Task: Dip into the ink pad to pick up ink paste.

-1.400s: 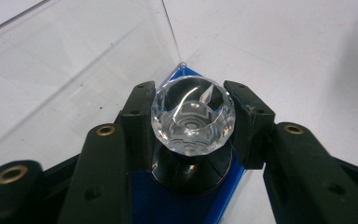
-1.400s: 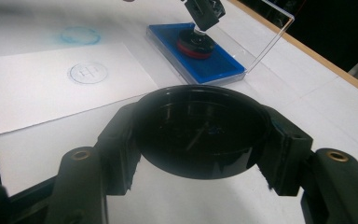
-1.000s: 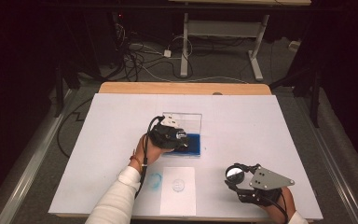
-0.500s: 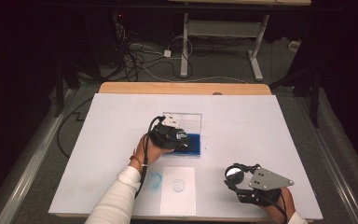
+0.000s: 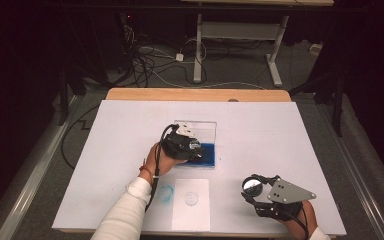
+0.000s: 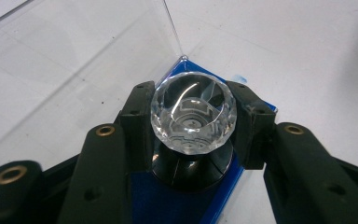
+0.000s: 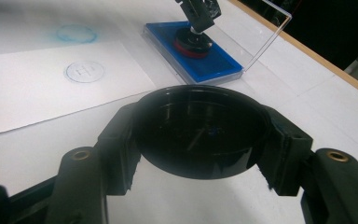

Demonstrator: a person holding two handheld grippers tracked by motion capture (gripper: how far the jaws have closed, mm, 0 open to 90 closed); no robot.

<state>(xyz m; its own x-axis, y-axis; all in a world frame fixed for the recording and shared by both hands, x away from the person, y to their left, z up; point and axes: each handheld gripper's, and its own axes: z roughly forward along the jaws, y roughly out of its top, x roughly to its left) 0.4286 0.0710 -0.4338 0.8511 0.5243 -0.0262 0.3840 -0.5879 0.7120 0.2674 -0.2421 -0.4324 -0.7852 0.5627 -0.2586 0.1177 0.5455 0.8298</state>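
Gripping a stamp with a faceted clear crystal knob [image 6: 193, 115], my left gripper [image 6: 192, 119] has its two black jaws pressed against the knob's opposite sides. The knob sits squarely between the jaw tips, its top turned toward the gripper's camera. Below the knob, the stamp's round black base with a red band [image 7: 193, 45] rests upright on the ink pad.

Item, stamp: knob many-faceted, transparent, with a stepped circular pattern inside; base dark, circular, wider than the stem.

Item, ink pad case [image 5: 210, 154]: shallow rectangular tray, clear plastic, holding a deep blue pad; its hinged transparent lid [image 5: 200, 131] stands open at the far edge. Contents: the blue pad with the stamp standing on it.

Item, round black glossy cap [image 7: 200, 131]: clenched between the jaws of my right gripper [image 7: 200, 140], held above the table near its front right edge, well apart from the ink pad case.

Item, white rectangular sheet of paper [image 5: 191, 205]: lies flat near the front edge, bearing one round pale blue stamped mark [image 5: 192, 198]. Just beside its left edge, a blue ring mark [image 5: 166, 192] sits on the white table cover [image 5: 280, 130].
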